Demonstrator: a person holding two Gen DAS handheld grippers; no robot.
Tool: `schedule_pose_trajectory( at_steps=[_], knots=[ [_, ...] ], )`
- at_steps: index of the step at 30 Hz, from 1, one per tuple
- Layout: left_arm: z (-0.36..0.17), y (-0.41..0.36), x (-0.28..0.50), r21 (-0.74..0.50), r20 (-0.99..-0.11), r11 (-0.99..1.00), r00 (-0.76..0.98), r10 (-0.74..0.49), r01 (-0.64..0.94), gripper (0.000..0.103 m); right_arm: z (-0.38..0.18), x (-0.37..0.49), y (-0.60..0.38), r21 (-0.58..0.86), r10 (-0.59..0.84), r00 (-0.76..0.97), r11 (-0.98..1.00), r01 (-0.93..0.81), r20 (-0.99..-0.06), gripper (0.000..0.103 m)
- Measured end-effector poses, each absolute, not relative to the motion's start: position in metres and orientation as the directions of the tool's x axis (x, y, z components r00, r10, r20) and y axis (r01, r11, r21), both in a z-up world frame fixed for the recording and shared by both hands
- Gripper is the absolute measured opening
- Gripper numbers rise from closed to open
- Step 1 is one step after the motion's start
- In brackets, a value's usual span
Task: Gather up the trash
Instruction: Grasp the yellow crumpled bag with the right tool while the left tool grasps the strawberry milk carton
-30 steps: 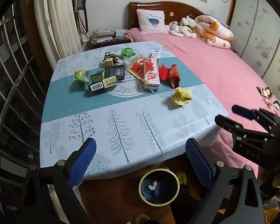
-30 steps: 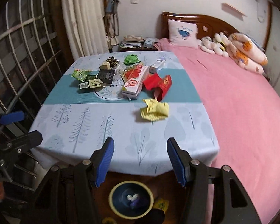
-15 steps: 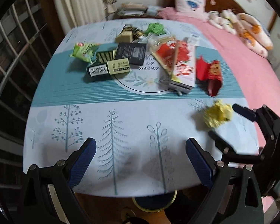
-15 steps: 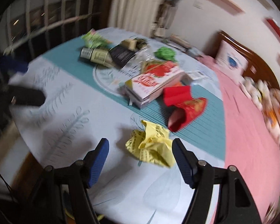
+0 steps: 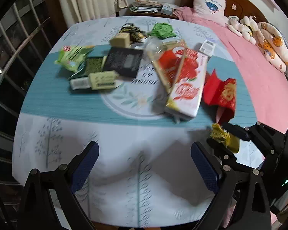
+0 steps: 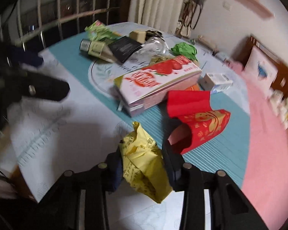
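While the right gripper (image 6: 142, 159) is closing, a crumpled yellow printed paper wrapper (image 6: 144, 164) is seen between its jaws, with both dark pads against its sides. Just beyond the jaws a red and gold paper envelope (image 6: 199, 126) is found on the tree-patterned tablecloth (image 6: 48, 118). The left gripper (image 5: 144, 164) is held wide open, with only bare cloth between its jaws.

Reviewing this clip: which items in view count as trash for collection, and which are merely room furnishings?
Job:
crumpled yellow wrapper between the closing right gripper jaws
red paper envelope
strawberry-print carton
green snack bag

Just there:
pink bedspread
white pillow
tree-print tablecloth
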State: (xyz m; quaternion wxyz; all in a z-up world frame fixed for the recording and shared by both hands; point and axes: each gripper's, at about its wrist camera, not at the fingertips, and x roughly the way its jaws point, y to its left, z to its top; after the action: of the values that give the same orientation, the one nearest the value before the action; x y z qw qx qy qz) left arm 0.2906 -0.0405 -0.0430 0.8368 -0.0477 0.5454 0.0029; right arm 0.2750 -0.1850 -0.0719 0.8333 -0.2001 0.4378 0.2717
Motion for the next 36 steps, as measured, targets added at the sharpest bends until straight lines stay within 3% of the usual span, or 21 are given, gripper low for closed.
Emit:
schedule_pose_trajectory(
  at_steps=[4,12,18,24,27,36],
  knots=[
    [-0.041,-0.055,0.309,-0.084,-0.913,0.996,0.404,-0.063,-0.034,0.095,-0.061,0.292,-0.206,0.100,0.382,0.367,0.795,-0.598,-0.848,0.031],
    [-0.049,-0.080,0.355,-0.107,-0.924,0.994,0.368,-0.102,0.005,0.094,-0.056,0.327,-0.247,0.311,0.479,0.319,0.835,-0.454,-0.818,0.031],
    [-0.067,-0.098,0.391,-0.094,-0.945,0.995,0.313,-0.096,0.021,0.089,-0.064,0.342,-0.262,0.374,0.505,0.300,0.837,-0.399,-0.810,0.031],
    [-0.084,-0.111,0.417,-0.095,-0.960,0.995,0.261,-0.098,0.022,0.077,-0.072,0.348,-0.265,0.410,0.527,0.274,0.827,-0.386,-0.805,0.031],
    [-0.093,-0.114,0.424,-0.098,-0.969,0.995,0.226,-0.099,0.017,0.056,-0.076,0.350,-0.266,0.425,0.537,0.261,0.821,-0.382,-0.802,0.031],
    [-0.076,-0.107,0.405,-0.119,-0.952,0.993,0.283,-0.114,-0.001,0.055,-0.074,0.344,-0.262,0.453,0.563,0.248,0.804,-0.385,-0.788,0.031]
  ],
)
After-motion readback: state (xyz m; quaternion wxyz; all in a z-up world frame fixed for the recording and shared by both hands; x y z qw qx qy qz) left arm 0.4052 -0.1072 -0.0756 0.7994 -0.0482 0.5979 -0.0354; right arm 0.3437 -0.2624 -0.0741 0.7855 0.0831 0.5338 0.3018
